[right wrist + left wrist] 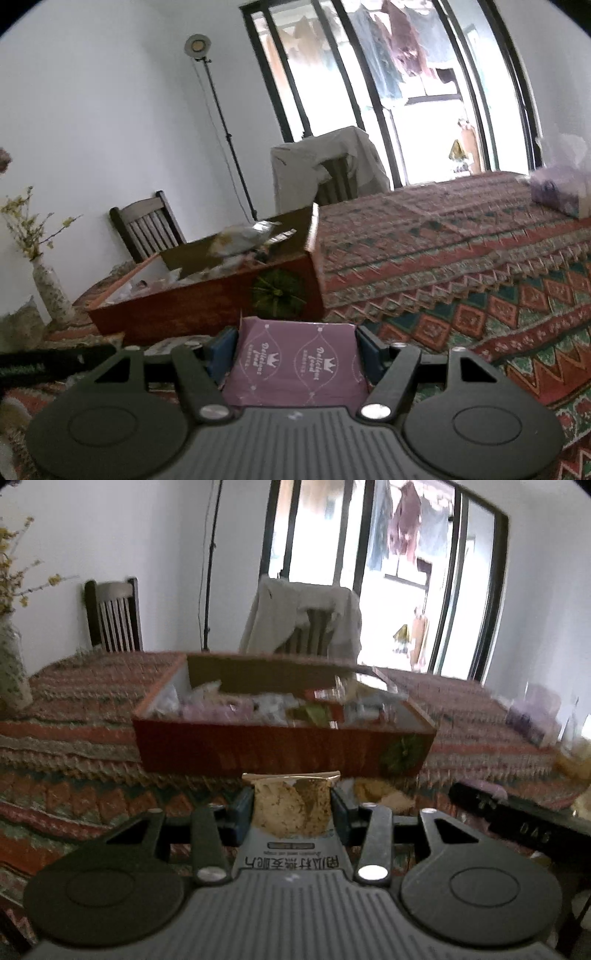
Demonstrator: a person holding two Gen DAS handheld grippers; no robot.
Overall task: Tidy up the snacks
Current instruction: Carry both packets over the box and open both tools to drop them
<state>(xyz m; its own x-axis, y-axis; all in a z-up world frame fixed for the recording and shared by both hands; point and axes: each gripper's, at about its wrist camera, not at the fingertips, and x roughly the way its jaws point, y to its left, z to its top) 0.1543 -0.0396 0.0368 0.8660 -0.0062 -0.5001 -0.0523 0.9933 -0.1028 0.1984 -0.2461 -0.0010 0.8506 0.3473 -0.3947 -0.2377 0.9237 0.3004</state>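
My left gripper (291, 806) is shut on a brown cracker packet (293, 806) with a grey printed lower half, held above the patterned tablecloth just in front of the red snack box (258, 749). The box is open on top and holds several wrapped snacks. My right gripper (295, 354) is shut on a purple snack packet (295, 363) printed with crowns and white script. It hangs right of and in front of the red snack box (207, 306), which shows a green round emblem near its corner. The right gripper's black body (517, 819) shows in the left wrist view.
A patterned tablecloth (461, 266) covers the table. A vase with yellow sprigs (48, 284) stands at the left. Purple packets (554, 192) lie at the far right. Loose snacks (380, 794) lie in front of the box. Two chairs, one draped in cloth (306, 620), stand behind.
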